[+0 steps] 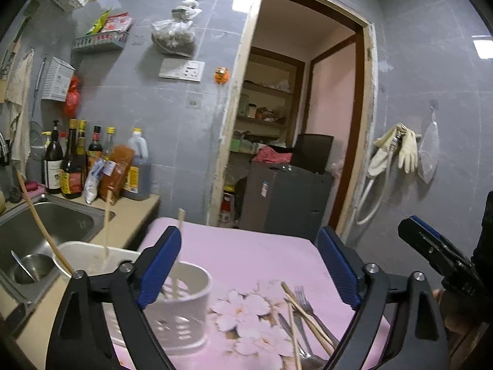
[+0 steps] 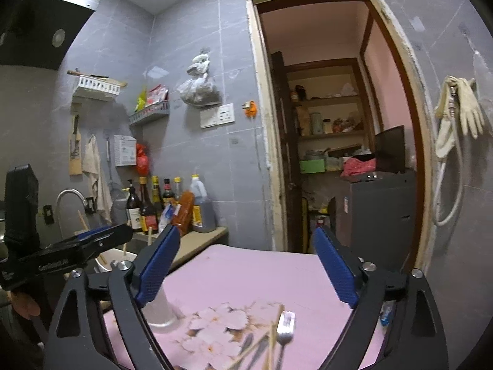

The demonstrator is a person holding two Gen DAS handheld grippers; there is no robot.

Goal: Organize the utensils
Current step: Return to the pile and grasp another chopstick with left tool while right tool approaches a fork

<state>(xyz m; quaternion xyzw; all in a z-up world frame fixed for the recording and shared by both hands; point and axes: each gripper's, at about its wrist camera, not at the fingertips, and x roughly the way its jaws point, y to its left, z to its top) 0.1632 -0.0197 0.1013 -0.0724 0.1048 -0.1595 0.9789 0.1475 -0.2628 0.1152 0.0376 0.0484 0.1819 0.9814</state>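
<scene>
Right wrist view: the pile of forks and chopsticks lies on the table just below the right gripper, long axes running roughly away from the camera. Its fingers stand wide and empty, as do those of the left gripper, which sits nearer the white holder.

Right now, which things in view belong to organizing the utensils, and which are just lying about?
Belongs to the job:
- white utensil holder with a chopstick in it
- loose chopsticks on the pink table
- fork among them

Just lying about:
- sauce bottles by the sink
- rubber gloves on the wall
- hanging plastic bag
</scene>
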